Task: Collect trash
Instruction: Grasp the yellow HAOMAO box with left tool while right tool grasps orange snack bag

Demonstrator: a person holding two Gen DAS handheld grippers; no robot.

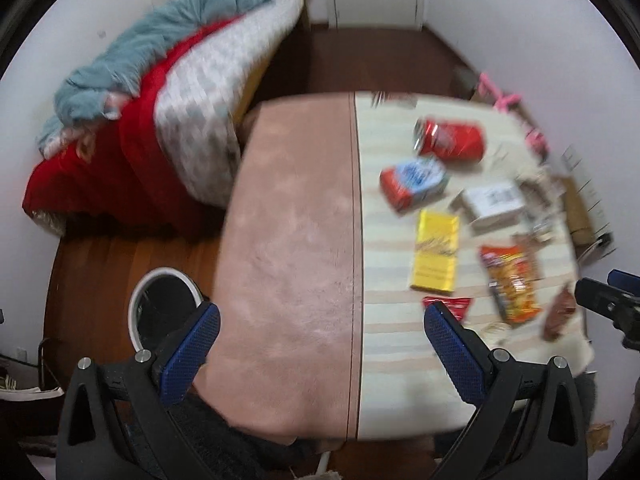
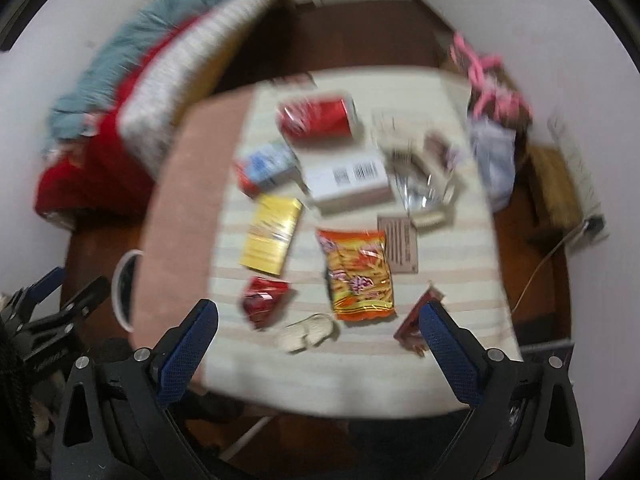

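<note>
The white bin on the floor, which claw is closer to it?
Left. The left claw hangs open with one finger right beside the white bin. The right claw is open over the trash on the table, farther from the bin.

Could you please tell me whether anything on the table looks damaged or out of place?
Yes: the red can lies on its side, looking dented, among strewn wrappers such as the orange snack bag and a crumpled red wrapper. Both tongs are open and empty.

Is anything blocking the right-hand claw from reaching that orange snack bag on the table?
Nothing visible does. The right gripper hangs open above the table's near edge, and the orange snack bag lies flat just beyond it. Only a small crumpled pale scrap lies on the striped cloth nearer, slightly left of the bag.
</note>
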